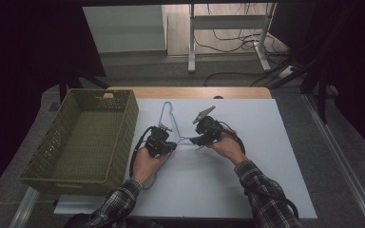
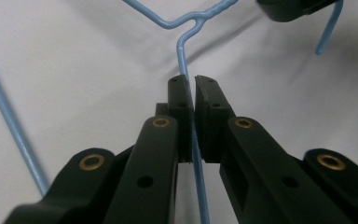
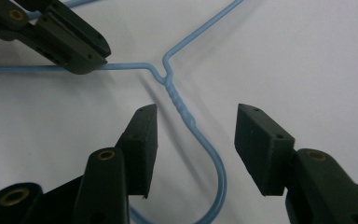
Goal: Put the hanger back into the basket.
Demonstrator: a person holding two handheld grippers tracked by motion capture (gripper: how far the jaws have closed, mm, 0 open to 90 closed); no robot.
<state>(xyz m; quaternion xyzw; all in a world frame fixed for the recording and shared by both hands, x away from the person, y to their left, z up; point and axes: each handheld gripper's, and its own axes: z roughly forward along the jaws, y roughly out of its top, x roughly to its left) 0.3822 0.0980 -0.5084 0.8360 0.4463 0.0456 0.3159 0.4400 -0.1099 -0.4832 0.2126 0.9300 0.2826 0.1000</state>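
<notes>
Left gripper view: left claw [image 2: 193, 83] pinches hanger [image 2: 182, 51].

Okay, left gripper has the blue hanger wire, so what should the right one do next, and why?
Probably close the right gripper. Its fingers stand open on either side of the blue hanger, just below the twisted neck, without touching it, while the left gripper is already shut on the wire of one arm.

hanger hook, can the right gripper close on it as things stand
Probably yes. The right gripper is open with its jaws on either side of the hanger's hook, nothing between them. The left gripper is shut on a shoulder wire, clear of the hook.
</notes>
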